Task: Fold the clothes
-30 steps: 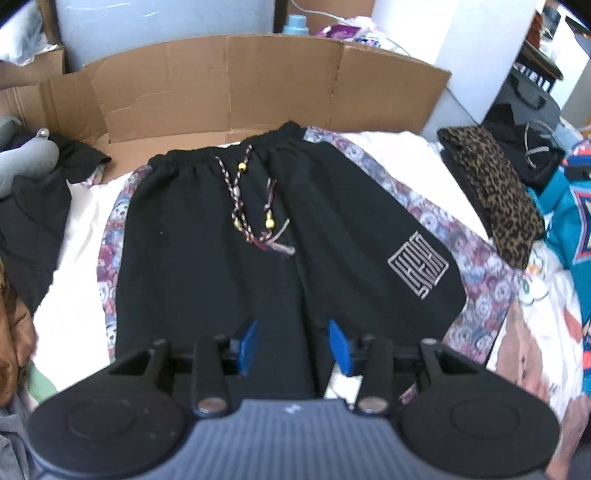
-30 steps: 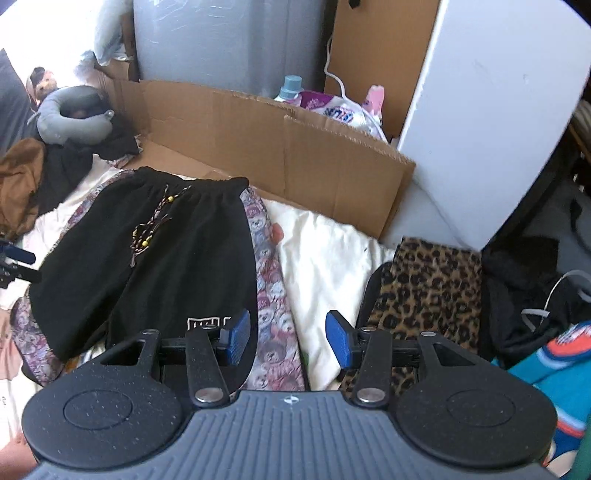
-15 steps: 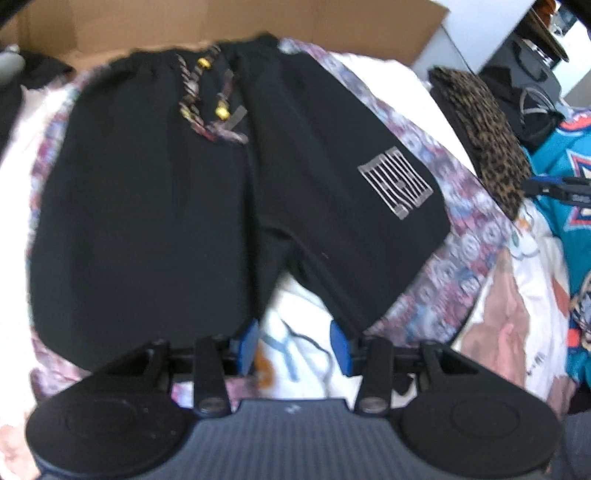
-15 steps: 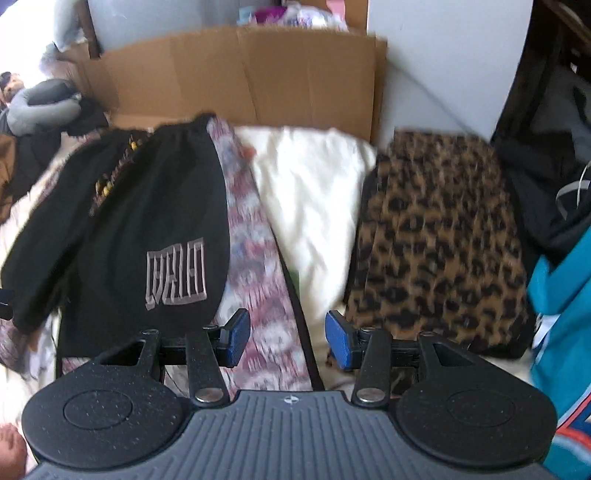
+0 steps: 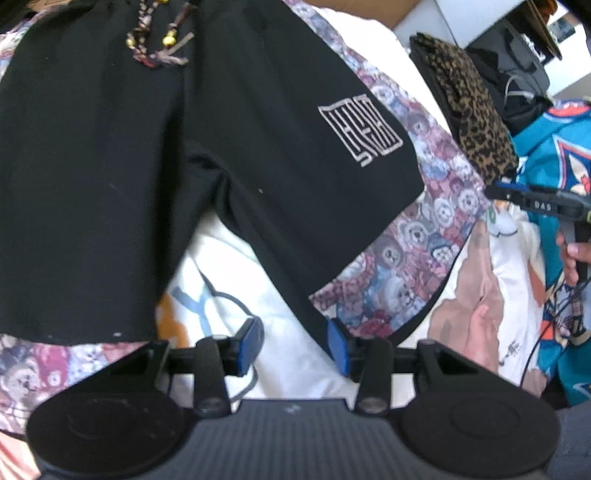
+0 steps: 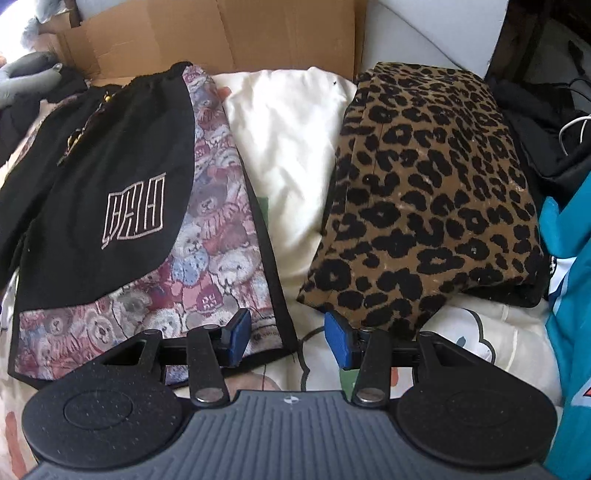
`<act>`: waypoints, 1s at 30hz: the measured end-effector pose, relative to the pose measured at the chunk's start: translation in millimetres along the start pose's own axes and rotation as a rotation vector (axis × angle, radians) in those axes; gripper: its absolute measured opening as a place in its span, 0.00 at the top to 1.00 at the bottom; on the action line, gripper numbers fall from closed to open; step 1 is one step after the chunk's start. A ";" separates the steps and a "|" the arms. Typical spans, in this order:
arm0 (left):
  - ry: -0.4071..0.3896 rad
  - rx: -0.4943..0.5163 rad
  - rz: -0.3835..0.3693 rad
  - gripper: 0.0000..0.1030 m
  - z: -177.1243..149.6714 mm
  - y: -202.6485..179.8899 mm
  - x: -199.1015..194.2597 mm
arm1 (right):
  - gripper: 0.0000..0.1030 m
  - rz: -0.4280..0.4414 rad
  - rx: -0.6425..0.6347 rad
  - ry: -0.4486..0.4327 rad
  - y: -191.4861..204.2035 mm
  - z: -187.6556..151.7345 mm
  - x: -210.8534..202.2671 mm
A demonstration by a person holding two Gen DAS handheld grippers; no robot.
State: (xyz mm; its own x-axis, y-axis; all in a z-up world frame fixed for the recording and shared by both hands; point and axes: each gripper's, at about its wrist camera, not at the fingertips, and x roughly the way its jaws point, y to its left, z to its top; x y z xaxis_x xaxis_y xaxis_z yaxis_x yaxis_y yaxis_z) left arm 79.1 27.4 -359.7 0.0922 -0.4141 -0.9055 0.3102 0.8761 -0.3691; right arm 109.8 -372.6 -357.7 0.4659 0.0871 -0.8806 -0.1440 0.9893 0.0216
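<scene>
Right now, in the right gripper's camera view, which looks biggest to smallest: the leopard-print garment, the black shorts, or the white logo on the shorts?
1. leopard-print garment
2. black shorts, only slightly smaller and partly cut off, so these two are close
3. white logo, by far the smallest

Brown cardboard panel (image 6: 221, 40) is standing along the top of the frame, white wall (image 6: 424, 33) sitting upper right, daylight pouring in.

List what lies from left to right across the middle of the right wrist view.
Black shorts → teddy-bear print fabric → white cloth → leopard-print garment → teal garment.
</scene>
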 end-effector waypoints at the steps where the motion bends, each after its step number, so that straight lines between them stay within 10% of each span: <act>1: 0.004 -0.003 -0.009 0.57 0.0 -1.2 3.6 | 0.50 0.001 0.000 0.004 -0.4 -0.8 1.8; 14: 0.018 -0.010 -0.031 0.57 -4.4 -1.4 17.2 | 0.58 0.067 0.023 0.034 -4.7 -0.7 19.2; 21: 0.021 0.003 -0.023 0.57 -4.2 0.1 16.3 | 0.87 0.088 0.021 0.042 -0.5 -3.2 20.3; 30: 0.004 -0.044 -0.067 0.57 -0.6 10.8 11.9 | 0.94 0.042 0.062 0.018 -8.8 -0.4 12.6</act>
State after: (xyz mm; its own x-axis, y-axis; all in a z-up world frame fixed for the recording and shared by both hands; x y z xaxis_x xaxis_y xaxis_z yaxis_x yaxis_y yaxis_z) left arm 83.0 32.1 -374.6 0.0684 -0.4709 -0.8795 0.2733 0.8567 -0.4374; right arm 116.5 -380.2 -369.2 0.4445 0.1275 -0.8866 -0.1088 0.9902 0.0878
